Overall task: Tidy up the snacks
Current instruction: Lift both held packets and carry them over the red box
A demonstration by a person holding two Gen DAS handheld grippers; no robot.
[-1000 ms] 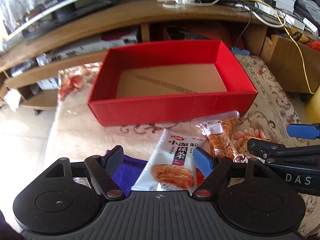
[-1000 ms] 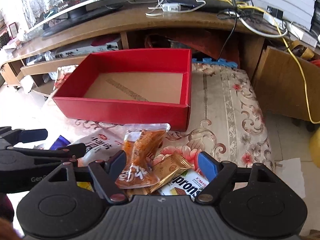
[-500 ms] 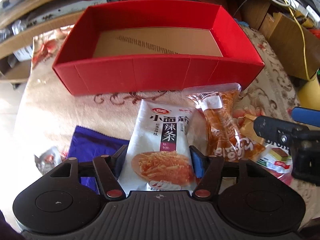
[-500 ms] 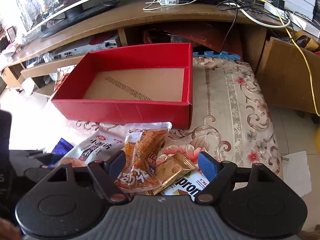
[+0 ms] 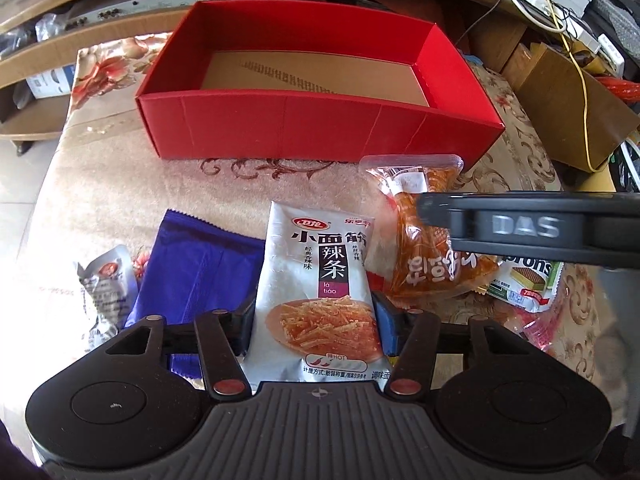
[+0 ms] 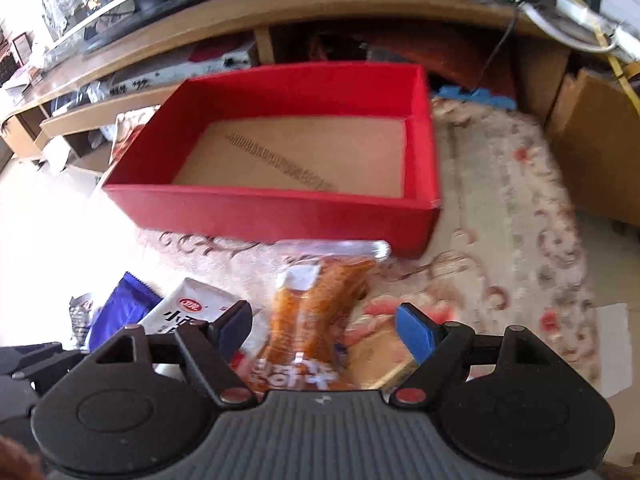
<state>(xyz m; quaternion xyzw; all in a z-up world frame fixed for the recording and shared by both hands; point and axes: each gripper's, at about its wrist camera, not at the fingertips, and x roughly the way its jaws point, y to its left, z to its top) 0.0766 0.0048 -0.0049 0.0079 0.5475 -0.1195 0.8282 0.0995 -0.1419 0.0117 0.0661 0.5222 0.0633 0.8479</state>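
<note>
An empty red box (image 5: 320, 132) stands on the patterned cloth; it also shows in the right wrist view (image 6: 280, 208). My left gripper (image 5: 314, 324) is shut on a white latiao packet (image 5: 320, 272), gripping its sides. My right gripper (image 6: 324, 328) is open above an orange snack bag (image 6: 316, 308), which lies between its fingers. The orange bag (image 5: 424, 256) sits just right of the white packet, partly hidden by my right gripper's body (image 5: 520, 224).
A blue packet (image 5: 200, 264) and a small silver packet (image 5: 104, 284) lie to the left. A wafer packet (image 5: 524, 284) lies to the right, a gold packet (image 6: 380, 356) beside the orange bag. A wooden TV stand (image 6: 280, 12) and cardboard boxes (image 5: 568, 100) are behind.
My left gripper has dropped onto the white packet and closed on its sides. My right gripper has moved in over the orange bag, jaws still open.
</note>
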